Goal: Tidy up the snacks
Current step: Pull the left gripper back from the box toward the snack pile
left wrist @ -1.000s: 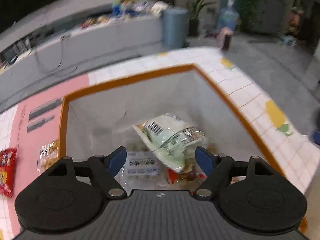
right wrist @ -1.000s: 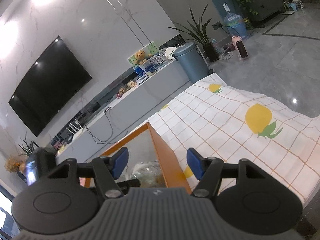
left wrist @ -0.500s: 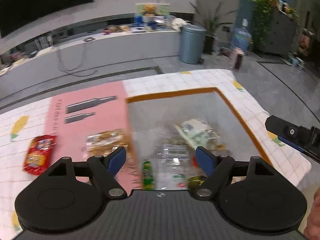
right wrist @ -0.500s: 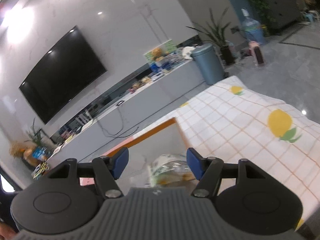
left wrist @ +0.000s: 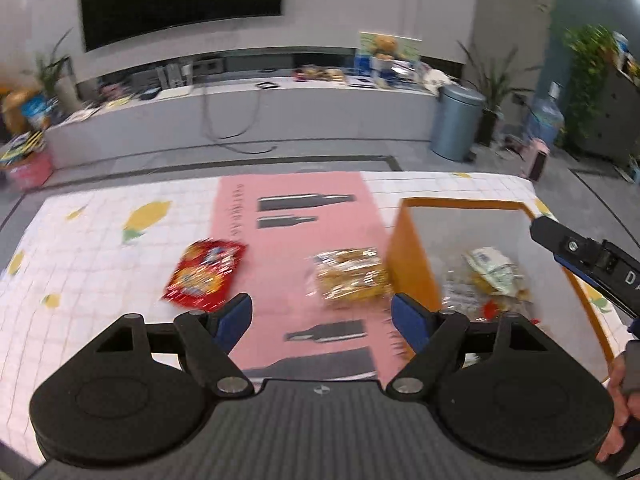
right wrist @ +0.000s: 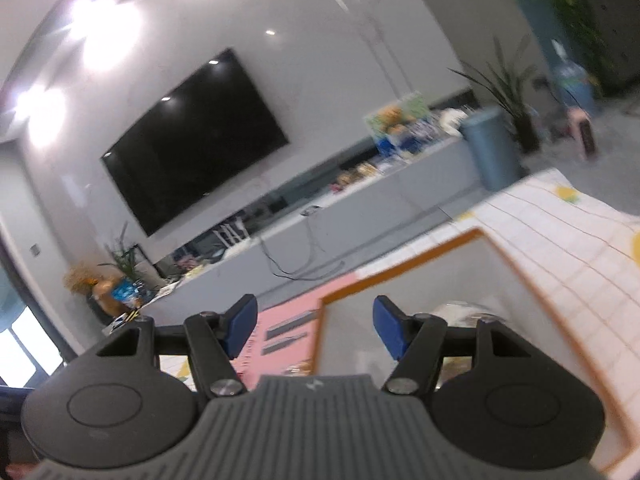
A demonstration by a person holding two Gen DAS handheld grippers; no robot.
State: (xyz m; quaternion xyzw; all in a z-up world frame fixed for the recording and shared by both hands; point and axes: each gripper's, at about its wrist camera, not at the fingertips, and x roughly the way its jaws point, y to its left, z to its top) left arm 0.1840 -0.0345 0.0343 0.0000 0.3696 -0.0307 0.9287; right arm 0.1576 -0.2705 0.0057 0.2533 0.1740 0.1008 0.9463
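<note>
A red snack bag and a clear bag of golden snacks lie on the pink mat. To their right stands an orange-walled box holding several snack packs, a pale green one on top. My left gripper hangs open above the mat, with nothing between its blue pads. My right gripper is open and empty too, above the box's orange rim. In the left wrist view, one right gripper finger reaches over the box's right side.
A yellow-fruit checked cloth covers the table. A hand shows at the right edge of the left wrist view. Beyond the table are a long grey bench, a grey bin and a wall TV.
My left gripper has swung left from over the box to over the pink mat, bringing the red bag and golden bag into view. My right gripper has also swung left, over the box.
</note>
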